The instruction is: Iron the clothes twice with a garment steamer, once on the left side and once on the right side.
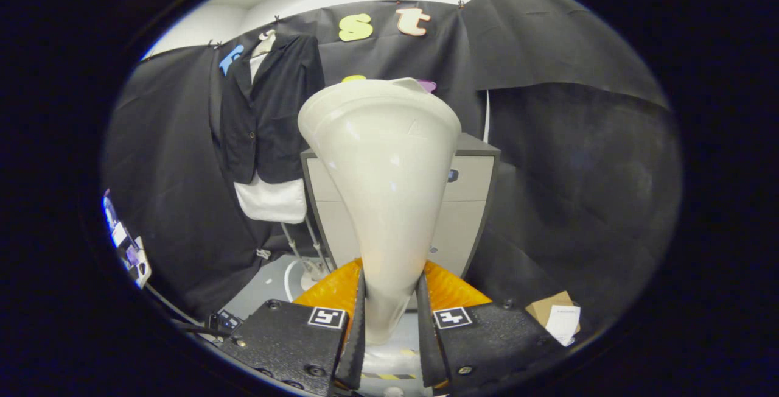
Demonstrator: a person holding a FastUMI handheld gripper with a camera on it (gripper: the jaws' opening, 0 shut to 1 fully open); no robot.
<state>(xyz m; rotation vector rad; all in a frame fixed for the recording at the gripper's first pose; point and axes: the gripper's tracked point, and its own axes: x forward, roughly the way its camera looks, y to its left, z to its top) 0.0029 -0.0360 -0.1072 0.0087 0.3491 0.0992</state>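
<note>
Both fingers of the gripper (389, 318) clamp the cream plastic cone-shaped steamer head (382, 172) by its neck. Carrying step, I judge: the hanging black suit jacket (271, 111) (beyond, leftward) needs approaching for a first pass.

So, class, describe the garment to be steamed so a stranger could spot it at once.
Start at the grey cabinet beyond the steamer head that the gripper clamps. Beside it, against the black cloth, hangs a dark jacket over a white shirt, the one garment hanging there.
</note>
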